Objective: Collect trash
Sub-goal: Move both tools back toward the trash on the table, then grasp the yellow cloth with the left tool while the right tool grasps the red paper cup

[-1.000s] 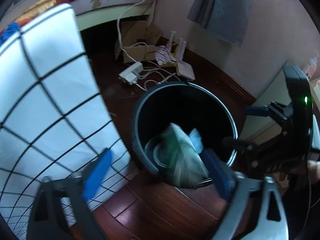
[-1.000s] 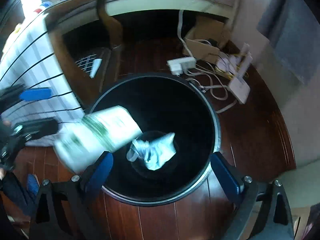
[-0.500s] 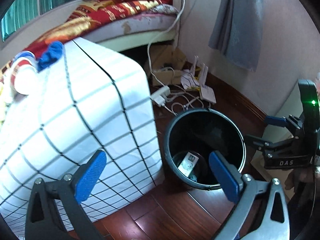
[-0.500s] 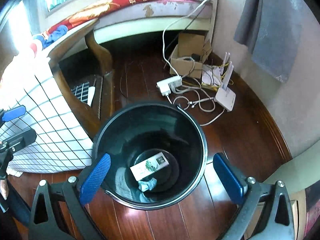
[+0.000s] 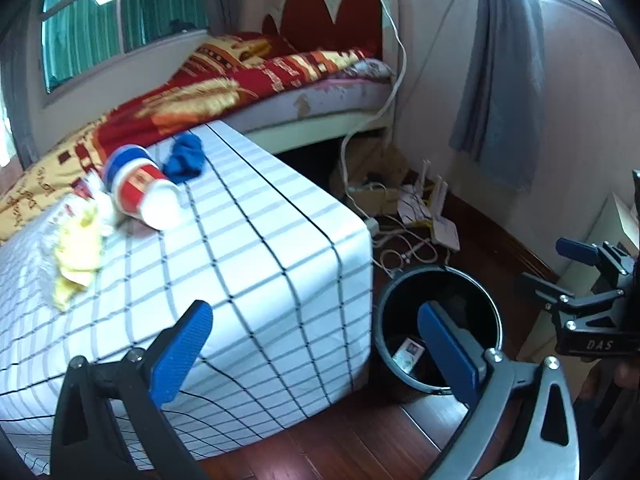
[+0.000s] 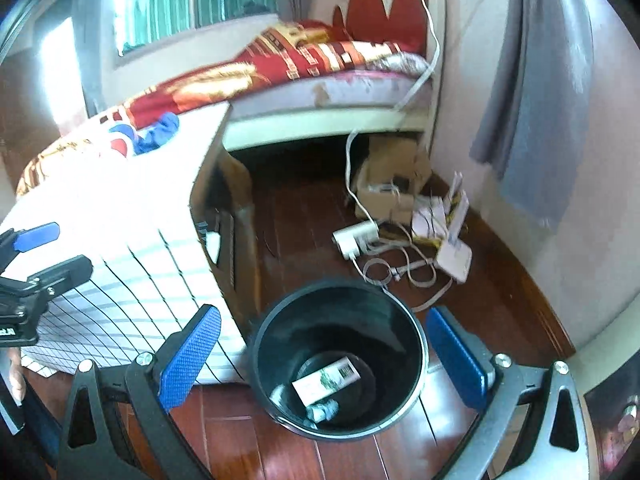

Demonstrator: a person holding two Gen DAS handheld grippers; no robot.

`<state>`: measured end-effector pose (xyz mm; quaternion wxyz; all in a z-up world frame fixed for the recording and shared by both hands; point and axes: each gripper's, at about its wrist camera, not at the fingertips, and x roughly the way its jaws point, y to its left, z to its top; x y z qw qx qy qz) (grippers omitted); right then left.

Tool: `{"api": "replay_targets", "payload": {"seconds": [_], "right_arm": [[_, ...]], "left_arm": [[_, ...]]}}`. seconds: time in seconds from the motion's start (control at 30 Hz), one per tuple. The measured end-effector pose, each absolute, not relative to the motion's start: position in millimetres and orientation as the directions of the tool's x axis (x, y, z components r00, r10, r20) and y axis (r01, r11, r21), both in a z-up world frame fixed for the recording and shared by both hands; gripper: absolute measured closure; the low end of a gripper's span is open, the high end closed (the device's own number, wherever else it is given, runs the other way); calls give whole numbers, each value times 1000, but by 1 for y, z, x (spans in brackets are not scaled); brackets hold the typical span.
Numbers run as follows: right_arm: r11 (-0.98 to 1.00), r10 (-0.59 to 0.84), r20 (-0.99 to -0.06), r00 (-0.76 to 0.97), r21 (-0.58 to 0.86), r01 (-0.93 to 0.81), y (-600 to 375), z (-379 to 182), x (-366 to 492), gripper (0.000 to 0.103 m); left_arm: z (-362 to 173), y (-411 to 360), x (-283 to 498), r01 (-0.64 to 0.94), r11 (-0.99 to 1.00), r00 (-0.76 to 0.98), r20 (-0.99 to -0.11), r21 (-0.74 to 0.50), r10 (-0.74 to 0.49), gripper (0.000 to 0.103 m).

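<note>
Both cameras now sit higher and farther back than half a second ago, so more of the table and bed shows and the bin looks smaller.

Item 1, trash bin (image 6: pixel 340 360): black, round, lower centre of the right wrist frame, standing on dark wooden floor (image 6: pixel 240 452) just beside the table's corner. Contents: white carton (image 6: pixel 326 380) with green print, lying flat on the bottom, lettering too small to read; crumpled pale wrapper (image 6: pixel 322 410) touching its lower edge.

Item 2, left gripper (image 5: pixel 316 344): blue pads spread wide apart, nothing between them.

Item 3, right gripper (image 6: pixel 324 360): blue pads wide apart, empty, framing the bin. Seen at the right edge of the left wrist frame, its body bears the letters "DAS".

Item 4, table (image 5: pixel 260 240): white cloth with a dark grid. At upper left of the left wrist frame: red, white and blue paper cup (image 5: pixel 138 184) on its side, label unreadable; blue cloth (image 5: pixel 184 158) just beside it; yellow crumpled wrapper (image 5: pixel 78 252) nearer the frame's left edge.

Item 5, floor clutter beyond the bin: white power strip (image 6: pixel 356 238), coiled cables, white router (image 6: pixel 454 252), cardboard box (image 6: pixel 390 184).

Item 6, bed (image 5: pixel 280 76): red and gold patterned blanket, upper centre.
</note>
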<state>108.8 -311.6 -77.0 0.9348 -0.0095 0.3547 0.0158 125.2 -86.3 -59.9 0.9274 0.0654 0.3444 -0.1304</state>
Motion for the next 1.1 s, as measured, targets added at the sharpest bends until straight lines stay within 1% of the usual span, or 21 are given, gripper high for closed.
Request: {"api": "replay_targets", "payload": {"seconds": [0.1, 0.2, 0.33, 0.4, 0.5, 0.57, 0.63, 0.7, 0.77, 0.87, 0.9, 0.97, 1.0, 1.1], "right_arm": [[998, 47, -632, 773, -6, -66, -294, -59, 110, 0], [993, 98, -628, 772, 15, -114, -278, -49, 114, 0], [979, 162, -527, 834, -20, -203, -242, -33, 113, 0], [967, 193, -558, 807, -32, -253, -221, -31, 121, 0], [959, 200, -585, 786, -46, -278, -195, -31, 133, 0], [956, 216, -589, 779, -35, -292, -183, -31, 139, 0], [945, 269, -592, 760, 9, -327, -165, -30, 152, 0], [939, 291, -589, 754, 26, -342, -153, -31, 160, 0], [923, 333, -591, 735, 43, -383, -137, -30, 173, 0], [899, 362, -604, 710, 23, -438, -106, -30, 196, 0], [890, 372, -609, 701, 19, -456, -96, -31, 205, 2], [876, 390, -619, 682, 22, -481, -80, -35, 223, 9], [870, 394, -627, 672, 20, -492, -74, -38, 232, 13], [860, 396, -647, 651, 14, -510, -59, -49, 259, 14]], "left_arm": [[-49, -72, 123, 266, 963, 746, -638, 27, -189, 0], [-39, -50, 119, 235, 972, 767, -616, 8, -180, 0], [-30, -20, 116, 173, 985, 798, -588, 13, -132, 0], [-29, -3, 115, 143, 990, 806, -581, 13, -109, 0], [-31, 25, 115, 87, 996, 816, -575, 14, -63, 2], [-33, 47, 116, 42, 999, 822, -569, 8, -30, 7], [-37, 66, 120, -3, 1000, 820, -572, 1, 3, 9], [-41, 84, 127, -41, 999, 816, -577, -1, 33, 11], [-46, 98, 139, -66, 998, 812, -581, -8, 49, 17], [-53, 113, 161, -78, 997, 806, -589, -23, 50, 24], [-55, 117, 169, -80, 996, 806, -590, -27, 49, 25], [-60, 121, 181, -82, 996, 797, -602, -28, 49, 29], [-64, 122, 189, -82, 996, 794, -606, -32, 46, 29], [-71, 123, 203, -84, 996, 785, -617, -33, 46, 29]]}}
